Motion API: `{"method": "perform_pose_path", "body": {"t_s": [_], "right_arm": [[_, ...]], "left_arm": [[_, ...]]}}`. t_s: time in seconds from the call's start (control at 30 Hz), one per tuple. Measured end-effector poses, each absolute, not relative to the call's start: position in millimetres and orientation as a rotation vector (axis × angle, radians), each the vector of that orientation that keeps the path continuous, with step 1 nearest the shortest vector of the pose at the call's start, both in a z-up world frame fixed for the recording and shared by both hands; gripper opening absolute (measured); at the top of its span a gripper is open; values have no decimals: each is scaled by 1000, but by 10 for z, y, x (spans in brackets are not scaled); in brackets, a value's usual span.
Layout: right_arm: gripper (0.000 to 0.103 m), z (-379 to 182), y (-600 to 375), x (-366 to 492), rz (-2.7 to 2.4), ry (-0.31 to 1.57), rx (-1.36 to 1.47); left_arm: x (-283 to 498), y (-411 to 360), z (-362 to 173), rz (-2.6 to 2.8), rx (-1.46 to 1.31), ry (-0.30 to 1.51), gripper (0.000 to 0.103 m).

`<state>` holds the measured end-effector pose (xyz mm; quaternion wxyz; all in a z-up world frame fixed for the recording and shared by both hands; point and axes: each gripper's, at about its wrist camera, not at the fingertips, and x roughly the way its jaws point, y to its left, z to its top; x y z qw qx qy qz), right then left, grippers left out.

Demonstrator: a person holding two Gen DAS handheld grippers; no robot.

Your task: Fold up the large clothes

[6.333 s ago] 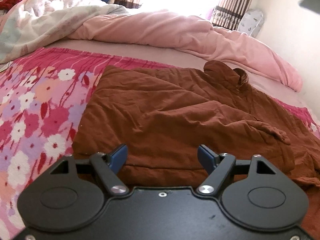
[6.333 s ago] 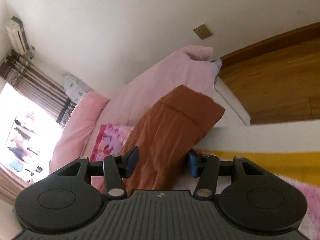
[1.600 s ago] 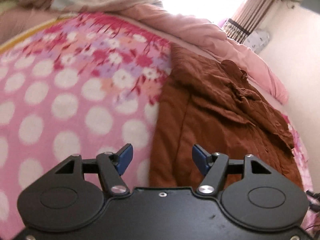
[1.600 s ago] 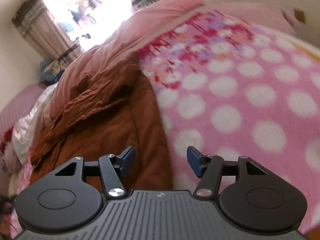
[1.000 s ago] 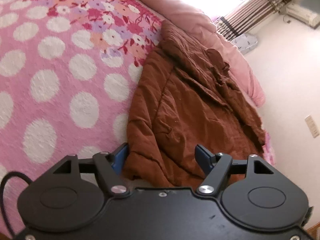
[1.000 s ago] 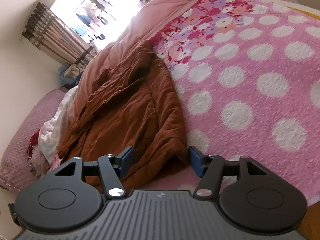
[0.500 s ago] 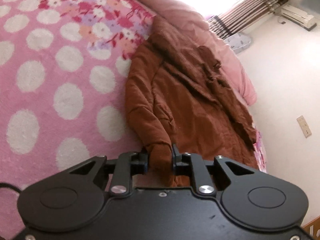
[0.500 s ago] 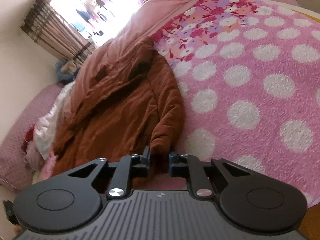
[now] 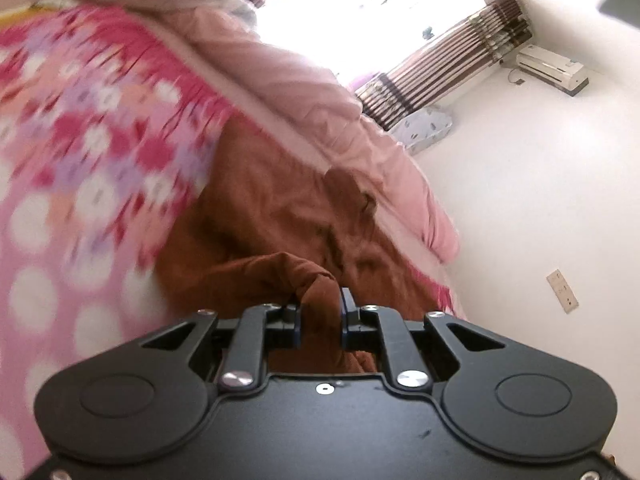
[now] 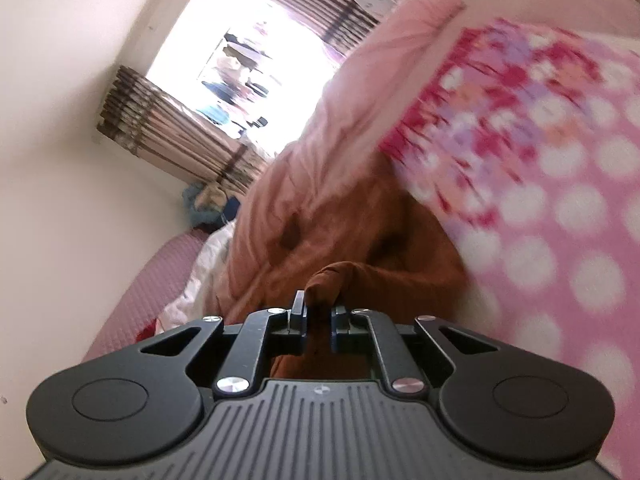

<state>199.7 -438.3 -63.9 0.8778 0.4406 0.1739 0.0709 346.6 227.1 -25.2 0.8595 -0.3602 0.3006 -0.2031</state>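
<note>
A large rust-brown padded coat [image 9: 280, 208] lies along the bed, its collar end toward the window. In the left wrist view my left gripper [image 9: 320, 312] is shut on a bunched corner of the coat's near hem, which rises off the blanket into the jaws. In the right wrist view the same brown coat [image 10: 344, 232] stretches away toward the pink duvet, and my right gripper [image 10: 318, 314] is shut on the other near corner, a rounded fold of cloth standing up between its pads. Both corners are lifted; the far part still rests on the bed.
A pink blanket [image 9: 60, 184] with white dots and a flower band covers the bed. A pink duvet [image 9: 320, 92] is heaped at the far side under a bright curtained window [image 10: 256, 40]. White walls [image 9: 540, 200] flank the bed; loose clothes [image 10: 208, 200] lie by the window corner.
Both grippers closed on the coat's near corners, then rose and tipped upward, pulling the hem off the blanket. The views now show more window and wall, with motion blur.
</note>
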Motion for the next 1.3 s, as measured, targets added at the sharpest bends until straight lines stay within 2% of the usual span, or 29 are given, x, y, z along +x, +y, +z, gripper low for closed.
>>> {"method": "perform_pose_path", "body": {"t_s": [0.2, 0.37, 0.43, 0.47, 0.5, 0.6, 0.63, 0.67, 0.7, 0.73, 0.8, 0.87, 0.97, 1.2, 1.23, 1.3], "right_arm": [[10, -236, -4627, 2930, 128, 322, 932], [10, -206, -4819, 3842, 81, 346, 948], [10, -307, -4875, 4194, 50, 378, 946], [11, -389, -4906, 4371, 28, 400, 946], [11, -470, -4931, 4506, 10, 419, 953], [17, -792, -4979, 4853, -38, 483, 972], [23, -903, -4999, 4915, -45, 491, 1004], [24, -977, -5020, 4938, -39, 492, 1039], [26, -1030, -5043, 4931, -30, 484, 1076], [33, -1033, -5068, 4908, -12, 469, 1096], [52, -943, -5097, 4776, 12, 410, 1074], [83, -775, -5107, 4606, 4, 356, 988], [84, -622, -5067, 4445, 7, 324, 828], [82, -693, -4795, 4632, -42, 442, 635], [81, -689, -4770, 4668, -44, 449, 627], [75, -692, -4698, 4713, -54, 458, 608]], "left_arm": [[4458, 2245, 122, -397, -710, 595, 14], [5429, 2156, -11, -331, -665, 655, 15], [5778, 2095, -219, -302, -649, 704, 19], [5935, 2069, -332, -292, -639, 732, 23], [6057, 2057, -441, -270, -636, 762, 34], [6302, 2092, -740, -249, -710, 831, 36], [6319, 2142, -759, -257, -743, 827, 36], [6308, 2201, -737, -272, -771, 817, 37], [6274, 2252, -685, -288, -785, 800, 42], [6214, 2303, -606, -299, -779, 773, 47], [6031, 2355, -403, -266, -709, 703, 62], [5851, 2378, -250, -232, -593, 640, 64], [5742, 2388, -290, -239, -539, 629, 64], [5993, 2181, -697, -206, -566, 741, 64], [6007, 2132, -715, -208, -564, 746, 62], [6009, 2035, -701, -197, -536, 730, 51]]}}
